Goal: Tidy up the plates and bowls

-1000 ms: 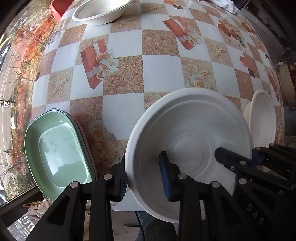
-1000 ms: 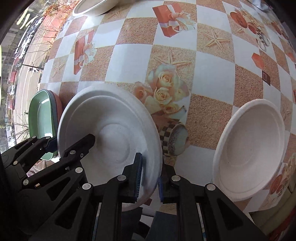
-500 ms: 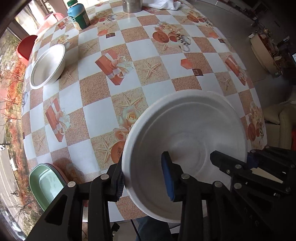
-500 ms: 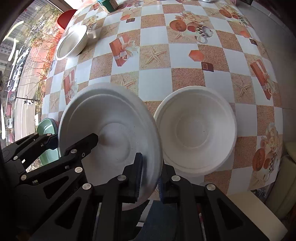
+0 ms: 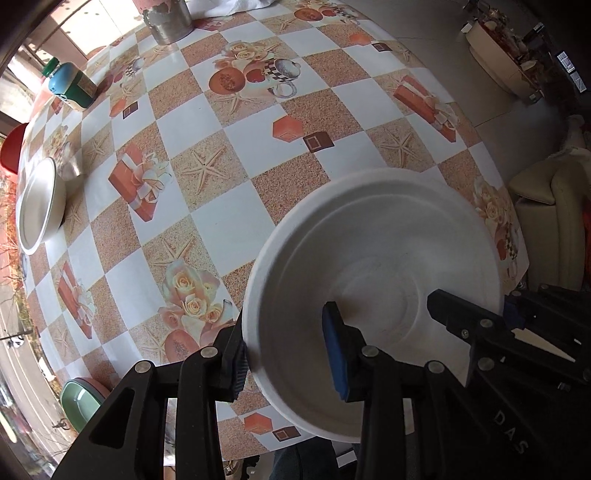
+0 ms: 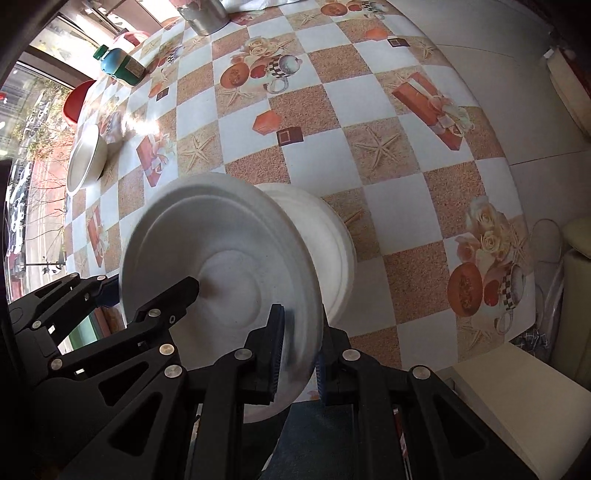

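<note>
Both grippers hold one white bowl (image 5: pixel 376 266) by its rim, above the table's near edge. My left gripper (image 5: pixel 290 356) is shut on its left rim. My right gripper (image 6: pixel 301 354) is shut on its right rim; the bowl shows there too (image 6: pixel 221 258), motion-blurred. A second white bowl (image 6: pixel 328 236) sits on the table directly behind and partly under the held one. A third white bowl (image 5: pixel 37 206) rests at the far left. A green plate stacked on a pink one (image 5: pixel 79 400) lies at the near-left edge.
The table has a checkered floral cloth (image 5: pixel 258 155). A green-capped bottle (image 5: pixel 70 86) and a metal pot (image 5: pixel 168 18) stand at the far side. A red bowl (image 5: pixel 11 147) is at the far left. A cream sofa (image 5: pixel 550 221) is to the right.
The held bowl has been carried right, away from the green plate, to just over the second white bowl, which is now largely hidden behind it. Both grips are unchanged.
</note>
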`<state>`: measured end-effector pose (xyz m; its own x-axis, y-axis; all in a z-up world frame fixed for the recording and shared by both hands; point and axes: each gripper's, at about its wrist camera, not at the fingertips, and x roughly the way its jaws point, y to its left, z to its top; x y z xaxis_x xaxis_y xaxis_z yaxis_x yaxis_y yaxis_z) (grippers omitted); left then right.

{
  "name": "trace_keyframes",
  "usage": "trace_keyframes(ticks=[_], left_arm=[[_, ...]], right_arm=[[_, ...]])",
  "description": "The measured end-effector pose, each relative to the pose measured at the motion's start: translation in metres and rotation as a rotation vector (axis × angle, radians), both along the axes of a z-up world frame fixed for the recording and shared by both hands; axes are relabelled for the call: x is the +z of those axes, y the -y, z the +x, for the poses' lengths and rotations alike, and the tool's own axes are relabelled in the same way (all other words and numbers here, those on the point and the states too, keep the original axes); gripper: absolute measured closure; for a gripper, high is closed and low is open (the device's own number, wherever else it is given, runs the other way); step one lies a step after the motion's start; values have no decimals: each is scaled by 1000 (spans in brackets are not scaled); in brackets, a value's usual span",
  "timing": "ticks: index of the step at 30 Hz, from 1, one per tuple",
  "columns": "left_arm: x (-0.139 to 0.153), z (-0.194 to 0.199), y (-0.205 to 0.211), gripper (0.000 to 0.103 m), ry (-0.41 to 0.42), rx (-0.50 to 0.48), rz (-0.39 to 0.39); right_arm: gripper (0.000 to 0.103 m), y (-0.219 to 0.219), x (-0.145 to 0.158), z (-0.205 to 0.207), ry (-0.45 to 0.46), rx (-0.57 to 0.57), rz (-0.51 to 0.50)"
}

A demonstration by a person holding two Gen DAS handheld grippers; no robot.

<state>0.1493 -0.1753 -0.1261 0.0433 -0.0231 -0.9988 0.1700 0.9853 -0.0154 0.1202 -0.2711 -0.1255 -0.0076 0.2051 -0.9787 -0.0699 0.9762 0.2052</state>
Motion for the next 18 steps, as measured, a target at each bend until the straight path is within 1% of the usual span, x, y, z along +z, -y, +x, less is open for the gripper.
trace_keyframes(ticks=[4,6,7,8,9,10,11,13,14,15,16,17,18], left_arm=[[-6,8,6,64,-6,0,6],[-9,11,7,60,-5,4,9],[-11,11,6,53,-13,9,9],[-12,11,4,44,-17,19,23],[-13,11,1,38,-17,30,32],[-13,9,-3,28,-12,41,33],[-12,8,-8,23,-8,52,30],[-10,3,-20,23,-13,72,18],[-11,1,-27,22,-20,84,14],[-10,-2,-34,22,-23,97,14],[-10,-6,-42,21,-25,111,14],[-10,-11,-50,21,-29,125,14],[-10,-15,-58,21,-33,139,12]], right_arm=[[86,6,-5,9,1,-11,-11],[86,7,-9,14,-3,-9,-17],[86,7,-11,16,-5,-6,-19],[86,5,-14,19,-8,-5,-14],[86,5,-16,20,-11,-3,-11],[86,5,-17,21,-12,-1,-20],[86,5,-19,23,-13,-1,-27],[84,8,-21,24,-18,-11,-34],[80,10,-20,24,-20,-18,-34],[58,13,-20,24,-20,-25,-37],[29,15,-20,24,-15,-32,-36],[23,17,-19,23,-8,-38,-33],[23,19,-17,22,-6,-40,-31]])
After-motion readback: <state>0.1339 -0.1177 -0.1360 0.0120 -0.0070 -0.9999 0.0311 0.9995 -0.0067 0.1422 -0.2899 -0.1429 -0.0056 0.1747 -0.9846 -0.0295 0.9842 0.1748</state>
